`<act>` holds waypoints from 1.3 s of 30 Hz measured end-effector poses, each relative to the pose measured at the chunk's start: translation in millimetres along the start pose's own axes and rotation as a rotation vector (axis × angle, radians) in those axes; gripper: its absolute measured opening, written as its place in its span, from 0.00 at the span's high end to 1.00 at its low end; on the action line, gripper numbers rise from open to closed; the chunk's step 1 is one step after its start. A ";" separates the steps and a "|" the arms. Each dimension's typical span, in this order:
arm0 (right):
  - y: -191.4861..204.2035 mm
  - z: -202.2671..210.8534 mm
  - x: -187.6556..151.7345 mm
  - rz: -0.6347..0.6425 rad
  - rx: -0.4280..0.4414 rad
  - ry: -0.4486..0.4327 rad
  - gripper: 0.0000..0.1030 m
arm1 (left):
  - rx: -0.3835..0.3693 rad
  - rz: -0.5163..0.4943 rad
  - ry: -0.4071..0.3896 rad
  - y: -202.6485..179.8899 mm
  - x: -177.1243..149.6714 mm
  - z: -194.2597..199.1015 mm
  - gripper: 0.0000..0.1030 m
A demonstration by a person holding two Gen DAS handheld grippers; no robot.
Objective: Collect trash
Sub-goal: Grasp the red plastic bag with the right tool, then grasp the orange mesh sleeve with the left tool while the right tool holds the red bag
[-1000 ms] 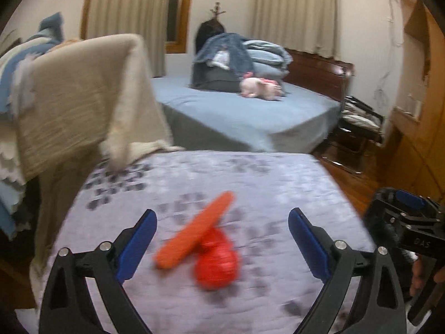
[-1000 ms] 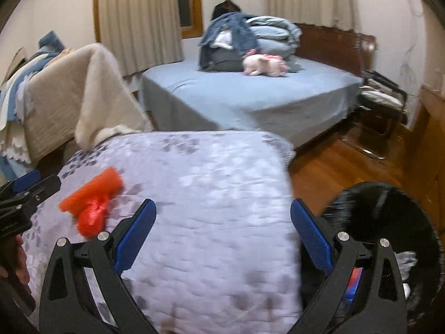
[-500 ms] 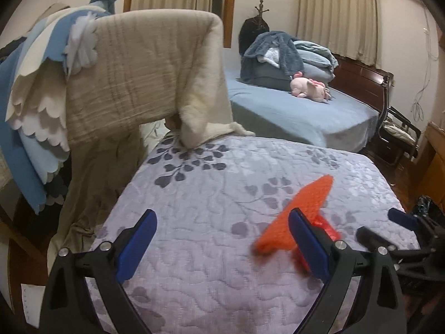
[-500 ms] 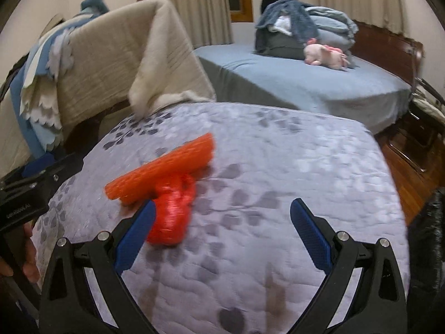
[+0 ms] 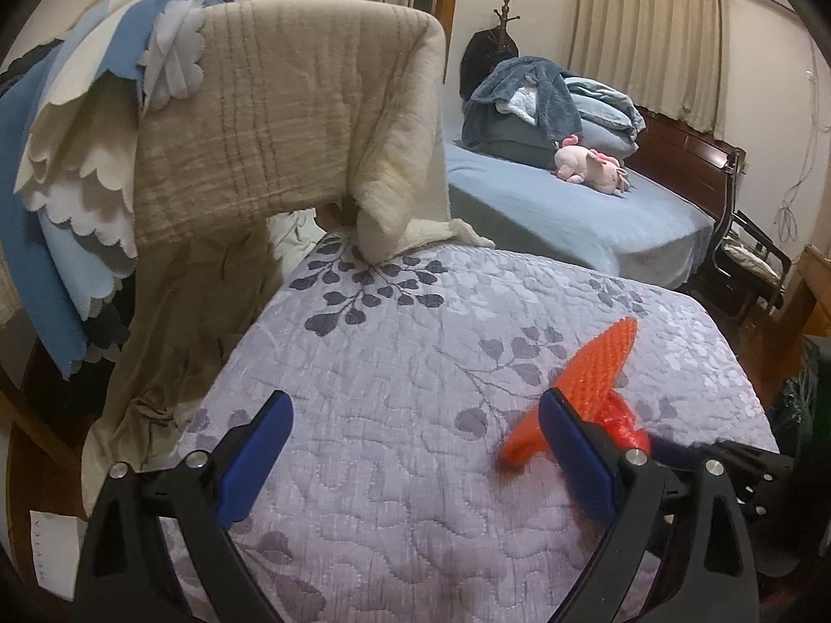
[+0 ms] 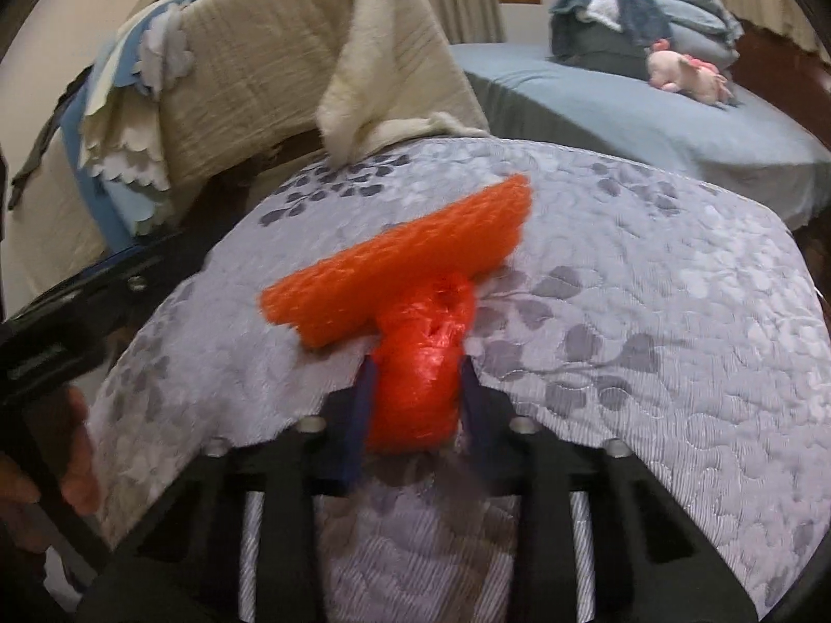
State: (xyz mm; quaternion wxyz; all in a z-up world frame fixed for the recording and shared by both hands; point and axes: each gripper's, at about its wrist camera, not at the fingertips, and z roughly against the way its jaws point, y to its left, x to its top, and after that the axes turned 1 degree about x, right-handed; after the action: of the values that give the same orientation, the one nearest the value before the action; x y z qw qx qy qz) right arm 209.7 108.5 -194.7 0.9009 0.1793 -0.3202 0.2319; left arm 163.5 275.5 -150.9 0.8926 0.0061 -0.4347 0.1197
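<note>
Presently the right gripper [image 6: 415, 389] is seen closing its jaws, with the crumpled red plastic bag [image 6: 420, 363] caught between the blue pads and pressed on both sides. An orange mesh sleeve [image 6: 405, 254] is laid across the top of the bag, touching it. Both pieces are set on the lavender quilt [image 6: 649, 311] with a grey leaf pattern, near its front edge.

The left gripper [image 5: 415, 457] is held with jaws wide apart and nothing between them, above the same quilt; the orange sleeve is partly hidden behind its right-hand pad. A hand [image 6: 72, 462] is glimpsed at the left margin of the right wrist view.

Further out, beige and blue cloths [image 5: 233, 119] are draped over a frame, and a blue bed [image 5: 571, 207] is noted with a pink plush toy [image 5: 592, 163] on it.
</note>
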 end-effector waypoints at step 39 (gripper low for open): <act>-116.2 82.8 -22.2 -0.139 -0.255 -0.053 0.75 | -0.176 -0.107 0.213 -99.9 -22.7 -65.2 0.81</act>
State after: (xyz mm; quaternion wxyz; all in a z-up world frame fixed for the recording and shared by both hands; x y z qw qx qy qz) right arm 215.4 -33.6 -169.1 0.9215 0.0911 -0.3575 0.1218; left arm 222.4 181.2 -199.8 0.9359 -0.0617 -0.3453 0.0332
